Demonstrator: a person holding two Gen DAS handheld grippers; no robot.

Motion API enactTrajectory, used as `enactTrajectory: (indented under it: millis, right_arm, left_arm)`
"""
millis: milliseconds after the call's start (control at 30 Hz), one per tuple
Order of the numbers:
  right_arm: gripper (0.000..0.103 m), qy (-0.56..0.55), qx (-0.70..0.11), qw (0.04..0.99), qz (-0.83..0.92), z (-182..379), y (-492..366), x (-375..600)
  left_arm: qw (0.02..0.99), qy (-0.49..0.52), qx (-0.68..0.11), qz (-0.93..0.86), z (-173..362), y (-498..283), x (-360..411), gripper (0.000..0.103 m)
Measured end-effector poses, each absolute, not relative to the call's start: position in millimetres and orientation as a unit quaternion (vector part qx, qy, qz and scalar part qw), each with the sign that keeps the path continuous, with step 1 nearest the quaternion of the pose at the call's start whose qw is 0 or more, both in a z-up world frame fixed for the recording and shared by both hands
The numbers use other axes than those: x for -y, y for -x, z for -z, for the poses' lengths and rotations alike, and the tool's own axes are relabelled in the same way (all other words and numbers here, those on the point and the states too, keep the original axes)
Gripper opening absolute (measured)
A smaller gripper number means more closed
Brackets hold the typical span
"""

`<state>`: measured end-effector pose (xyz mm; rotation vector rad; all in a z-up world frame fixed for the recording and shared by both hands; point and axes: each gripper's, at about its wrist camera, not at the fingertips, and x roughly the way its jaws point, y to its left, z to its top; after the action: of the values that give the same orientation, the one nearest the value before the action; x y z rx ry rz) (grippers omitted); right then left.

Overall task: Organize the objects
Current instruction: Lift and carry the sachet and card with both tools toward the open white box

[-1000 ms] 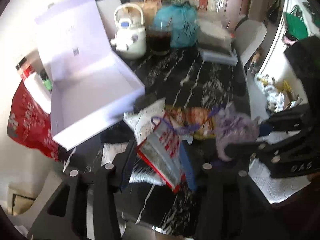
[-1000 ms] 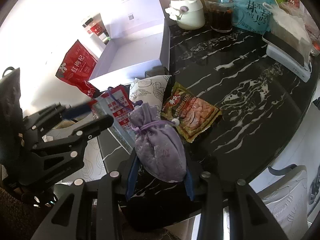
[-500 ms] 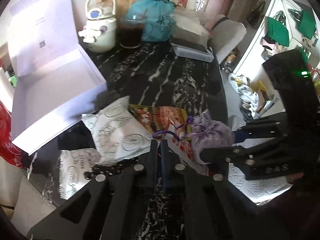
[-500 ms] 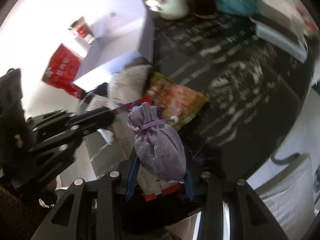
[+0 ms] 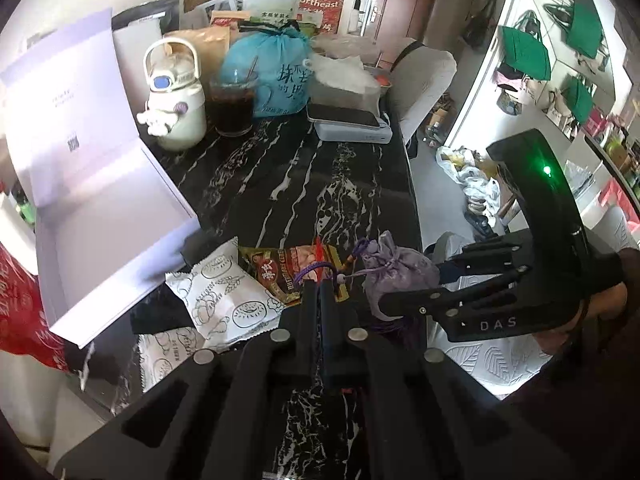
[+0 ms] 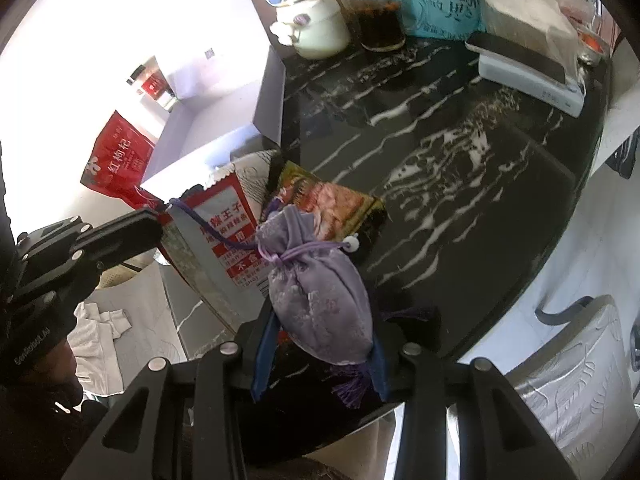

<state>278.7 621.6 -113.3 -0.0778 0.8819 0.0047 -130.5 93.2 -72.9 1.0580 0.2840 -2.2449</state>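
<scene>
Left wrist view. Left gripper [image 5: 319, 286]: jaws drawn together, nipping the top edge of a red-and-silver foil snack packet [image 5: 325, 254], most of it hidden behind the fingers. A dark purple drawstring cord [image 5: 316, 270] loops past the tips. Right gripper [image 5: 408, 286]: enters from the right, clamped on a lilac satin drawstring pouch [image 5: 394, 270] held above the near edge of the black white-veined marble table [image 5: 320, 184]. On the table beside them: a brown-and-red printed snack packet [image 5: 280, 266] and a white paper-look pastry packet [image 5: 230, 298], the two touching. To the left, an open pale lilac cardboard gift box [image 5: 104, 248], lid upright. At the far edge: a cream kettle-shaped bottle [image 5: 176, 96], a glass of dark drink [image 5: 232, 106] and a knotted turquoise plastic bag [image 5: 268, 76].

Right wrist view. Right gripper [image 6: 320, 344]: blue-padded fingers set narrow, pressing both sides of the lilac pouch [image 6: 316, 288]; its purple tassel hangs below. Left gripper [image 6: 158, 220]: at the left, jaws together on the corner of the red-and-silver packet [image 6: 224, 232], which hangs tilted off the table [image 6: 460, 208]. The purple cord [image 6: 212, 232] runs from that corner to the pouch's neck. The brown-and-red packet [image 6: 336, 204] lies flat just behind the pouch. The lilac box [image 6: 224, 120] stands beyond.
</scene>
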Motion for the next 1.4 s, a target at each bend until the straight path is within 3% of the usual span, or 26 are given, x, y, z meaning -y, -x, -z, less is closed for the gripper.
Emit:
enactTrajectory:
  millis: [367,967,1400]
  right_arm:
    - [0.04,0.042,-0.406,0.913,-0.016,101.5,-280.9,-637.6]
    - [0.04,0.095,-0.311,0.943,-0.073,9.7,-274.2,-699.7]
    - [0.04,0.134,-0.285,0.948,-0.056,-13.8,-300.1,-757.3]
  left_arm:
    - [0.338,-0.401,-0.077,0.848,28.6,115.7,-101.8,0.001]
    - [0.402,-0.347,-0.031,0.847,-59.0,105.1,-110.7,0.001]
    - [0.401,-0.336,-0.021,0.852,-103.3,71.1,-69.1,0.001]
